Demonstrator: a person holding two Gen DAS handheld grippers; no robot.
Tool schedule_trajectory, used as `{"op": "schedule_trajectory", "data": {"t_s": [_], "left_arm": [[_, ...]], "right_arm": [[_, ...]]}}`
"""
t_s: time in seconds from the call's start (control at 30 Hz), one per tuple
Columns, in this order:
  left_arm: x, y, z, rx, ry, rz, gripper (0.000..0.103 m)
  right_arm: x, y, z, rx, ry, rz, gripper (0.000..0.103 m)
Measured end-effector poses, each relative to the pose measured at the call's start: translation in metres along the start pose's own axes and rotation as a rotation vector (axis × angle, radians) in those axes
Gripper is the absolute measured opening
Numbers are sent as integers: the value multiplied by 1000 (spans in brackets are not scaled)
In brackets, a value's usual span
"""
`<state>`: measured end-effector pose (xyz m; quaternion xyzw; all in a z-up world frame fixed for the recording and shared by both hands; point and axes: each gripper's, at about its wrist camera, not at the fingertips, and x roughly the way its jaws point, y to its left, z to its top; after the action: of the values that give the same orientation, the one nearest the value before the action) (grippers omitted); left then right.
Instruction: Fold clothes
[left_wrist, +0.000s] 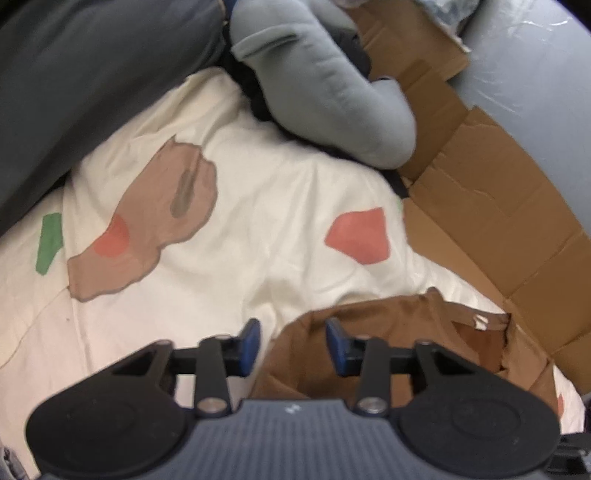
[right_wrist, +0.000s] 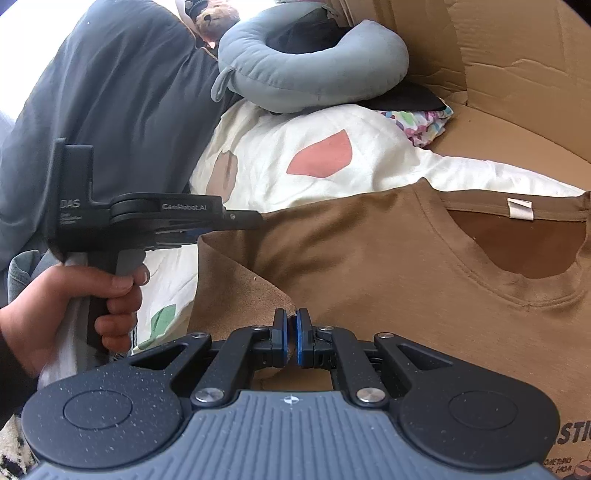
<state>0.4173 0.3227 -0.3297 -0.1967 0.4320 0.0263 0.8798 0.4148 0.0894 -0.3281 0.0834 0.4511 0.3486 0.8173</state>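
A brown T-shirt (right_wrist: 388, 266) lies front up on a cream sheet (right_wrist: 369, 162), its neckline and white label (right_wrist: 520, 208) to the right. My right gripper (right_wrist: 291, 328) is shut on the edge of a turned-over flap of the shirt, whose paler underside (right_wrist: 247, 291) shows. A hand (right_wrist: 74, 306) holds my left gripper (right_wrist: 255, 220) beside the shirt's left shoulder edge. In the left wrist view the left gripper (left_wrist: 293, 341) stands open above the shirt's edge (left_wrist: 388, 332), with nothing between its blue pads (left_wrist: 251, 339).
A grey neck pillow (right_wrist: 306, 74) rests on a dark object at the back. Cardboard panels (right_wrist: 517, 85) rise on the right. A dark grey cloth mass (right_wrist: 122, 110) fills the left. The sheet carries tan, red and green patches (left_wrist: 358, 236).
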Motion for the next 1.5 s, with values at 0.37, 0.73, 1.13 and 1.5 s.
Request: {"op": "schedule_trajectory", "data": {"t_s": [0.37, 0.73, 1.13, 1.5], "left_arm": [[9, -5, 8, 33, 4, 61, 8], [19, 0, 10, 11, 17, 66, 8], [-25, 16, 8, -49, -95, 3, 19], [-7, 10, -14, 41, -35, 15, 22]], "right_arm": [[-16, -7, 4, 60, 14, -11, 2], [-30, 1, 13, 65, 46, -64, 1], [-7, -24, 16, 109, 48, -120, 1], [10, -45, 14, 189, 85, -142, 2]]}}
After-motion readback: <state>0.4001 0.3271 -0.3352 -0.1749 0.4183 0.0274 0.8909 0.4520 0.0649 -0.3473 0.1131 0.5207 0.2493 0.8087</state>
